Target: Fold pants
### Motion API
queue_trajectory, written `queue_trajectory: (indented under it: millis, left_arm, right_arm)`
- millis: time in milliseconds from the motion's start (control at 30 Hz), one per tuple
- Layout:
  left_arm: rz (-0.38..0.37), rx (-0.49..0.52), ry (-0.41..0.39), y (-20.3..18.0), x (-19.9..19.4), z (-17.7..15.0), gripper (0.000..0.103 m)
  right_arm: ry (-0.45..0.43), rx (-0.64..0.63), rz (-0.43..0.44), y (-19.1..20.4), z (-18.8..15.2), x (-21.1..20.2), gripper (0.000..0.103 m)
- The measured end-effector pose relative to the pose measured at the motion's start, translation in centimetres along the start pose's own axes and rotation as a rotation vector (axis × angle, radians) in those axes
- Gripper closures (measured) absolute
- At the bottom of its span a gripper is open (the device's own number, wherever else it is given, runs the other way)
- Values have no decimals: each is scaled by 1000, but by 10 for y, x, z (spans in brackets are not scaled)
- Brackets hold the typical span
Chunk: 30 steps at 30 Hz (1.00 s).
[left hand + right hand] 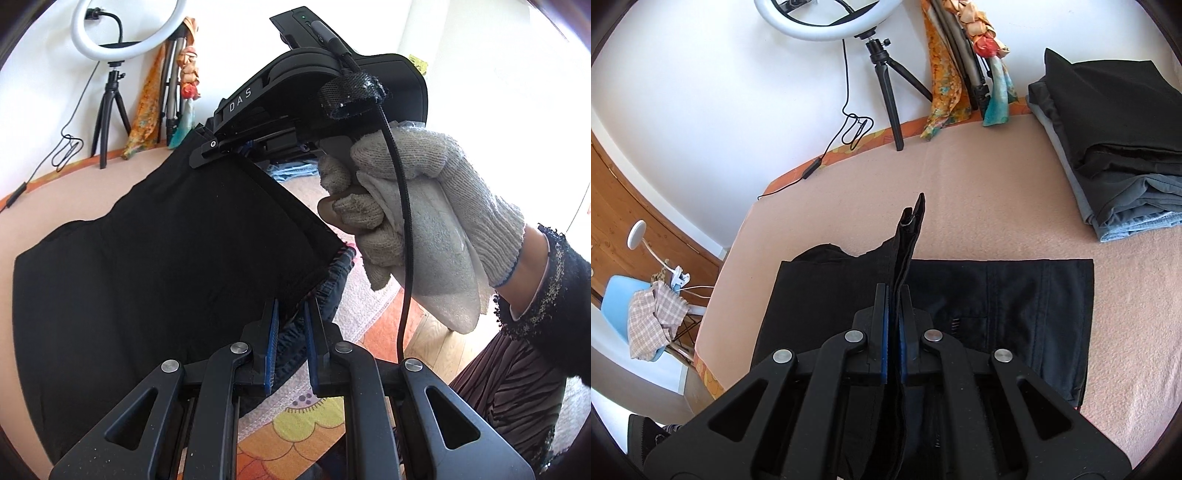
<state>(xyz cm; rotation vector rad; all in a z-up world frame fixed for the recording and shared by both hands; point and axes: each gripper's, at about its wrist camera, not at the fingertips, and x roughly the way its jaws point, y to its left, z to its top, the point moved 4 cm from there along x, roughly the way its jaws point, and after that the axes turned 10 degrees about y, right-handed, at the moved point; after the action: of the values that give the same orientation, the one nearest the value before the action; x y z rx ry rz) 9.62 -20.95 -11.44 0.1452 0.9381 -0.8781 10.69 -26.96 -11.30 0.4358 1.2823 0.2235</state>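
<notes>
At about ten o'clock in the left wrist view, a white ring light on a black tripod point(110, 92) stands against the white wall, with orange patterned scarves point(147, 107) hanging just beside it. Below them, the black fabric pants point(155, 258) lie spread over the peach-coloured blanket surface point(92, 177), one edge lifted off it. At six o'clock the left tool point(290, 314) has its blue-padded fingers narrowly parted around a corner of that lifted edge, with a gathered dark waistband showing between them; whether the pads actually press the cloth cannot be told. At one o'clock the right tool point(210, 147) is seen from the side, its tip meeting the far end of the same lifted edge, held by a hand in a pale knitted glove point(424, 206).

In the right wrist view, a light blue chair with a checked cloth point(646, 314) sits at eight o'clock beside the blanket surface point(849, 192). At the centre the right tool point(894, 302) is pressed together on an upright black strip of the pants point(1015, 295), which rises between the pads towards twelve o'clock while the rest lies flat below and to the right. The ring light point(827, 26) stands at twelve o'clock. At two o'clock a stack of folded dark and grey garments point(1108, 147) rests on the blanket, well apart from the pants.
</notes>
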Motion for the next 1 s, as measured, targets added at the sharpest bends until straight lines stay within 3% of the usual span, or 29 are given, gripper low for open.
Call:
queue_trajectory:
  millis: [100,167,267,533,800,867,1000]
  left_arm:
    - [-9,-1,10,-2,-4,-4,90]
    - [-6,-20,7,-3,-13,-10,79]
    - [-4,-51,-8,8,-28,-16,76]
    - [162,-151,-39,64,-58,-38,75]
    - [261,-231,39,106,-44,-62,75]
    - [272,-246,51,111,-41,-67,75]
    - [304,-284,33,121,-47,-70,75]
  right_arm:
    - [8,6,-11,-10,-1,2,98]
    - [14,5,-23,-16,-2,3,98]
    - [18,16,-38,-26,-4,3,98]
    - [31,44,-104,-50,-6,11,98]
    - [83,11,-226,-53,-12,29,97]
    - [80,-11,-281,-50,-12,27,88]
    - [32,-42,-401,-46,-11,11,50]
